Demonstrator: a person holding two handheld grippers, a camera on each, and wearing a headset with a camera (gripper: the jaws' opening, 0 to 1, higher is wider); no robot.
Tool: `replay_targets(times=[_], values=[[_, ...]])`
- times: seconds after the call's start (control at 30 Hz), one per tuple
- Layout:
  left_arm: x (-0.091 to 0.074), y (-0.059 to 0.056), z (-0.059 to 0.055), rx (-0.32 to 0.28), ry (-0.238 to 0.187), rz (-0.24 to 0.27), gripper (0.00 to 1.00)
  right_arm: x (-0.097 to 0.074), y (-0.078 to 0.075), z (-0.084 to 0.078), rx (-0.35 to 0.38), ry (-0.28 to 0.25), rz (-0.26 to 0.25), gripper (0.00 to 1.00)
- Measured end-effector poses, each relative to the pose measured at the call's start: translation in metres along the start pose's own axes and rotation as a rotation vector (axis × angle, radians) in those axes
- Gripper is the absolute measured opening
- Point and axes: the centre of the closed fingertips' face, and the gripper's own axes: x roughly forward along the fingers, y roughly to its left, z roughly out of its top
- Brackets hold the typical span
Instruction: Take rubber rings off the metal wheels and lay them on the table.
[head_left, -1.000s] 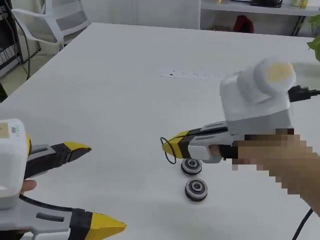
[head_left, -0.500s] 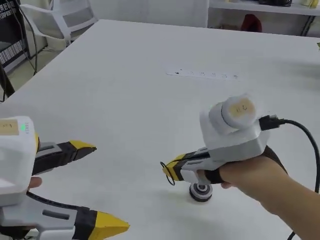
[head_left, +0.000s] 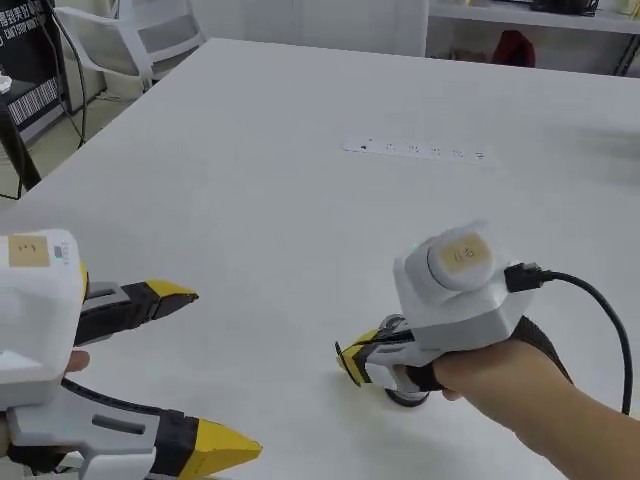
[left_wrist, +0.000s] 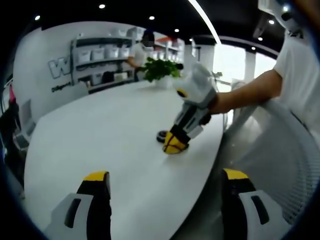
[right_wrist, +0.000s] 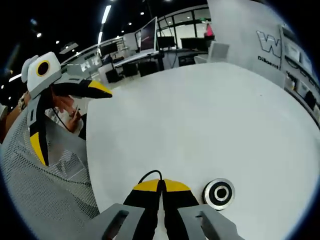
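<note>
1. You hold two tongs: your left tongs (head_left: 205, 372) at 8 o'clock in the head view, your right tongs (right_wrist: 161, 182) at 5 o'clock.
2. One metal wheel (right_wrist: 219, 193) counts clearly. It lies flat on the bench (head_left: 300, 200), just beside the right tongs' tips, at their 3 o'clock in the right gripper view. In the head view your tongs cover that spot, so you cannot tell whether there is a second wheel.
3. There is one rubber ring (right_wrist: 149, 174), a thin black loop poking out at the tips' 11 o'clock, off the wheel.
4. Your right tongs are pressed together, pinching the ring. They sit low at the bench and point toward 9 o'clock in the head view, with your right hand (head_left: 500, 365) wrapped around the grip.
5. Your left tongs are spread wide, bare bench between them, well apart from the wheel.
</note>
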Motion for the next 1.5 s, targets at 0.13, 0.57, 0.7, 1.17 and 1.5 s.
replay_targets(times=[0.13, 0.57, 0.7, 1.17, 1.5], values=[[0.0, 0.0, -0.001, 0.002, 0.007, 0.0, 0.93, 0.002, -0.001, -0.006, -0.014, 0.018, -0.007, 0.0], [0.0, 0.0, -0.002, -0.003, 0.008, 0.005, 0.92, 0.001, -0.001, -0.007, -0.005, 0.023, -0.003, 0.0], [0.0, 0.0, -0.001, -0.003, 0.009, 0.005, 0.92, -0.003, 0.0, -0.003, 0.008, 0.005, 0.004, 0.01], [0.0, -0.001, -0.002, 0.003, 0.014, 0.003, 0.92, -0.024, 0.018, 0.018, 0.012, -0.068, 0.058, 0.07], [0.0, -0.002, -0.003, 0.008, 0.021, -0.007, 0.91, -0.046, 0.011, 0.03, -0.062, -0.122, 0.049, 0.1]])
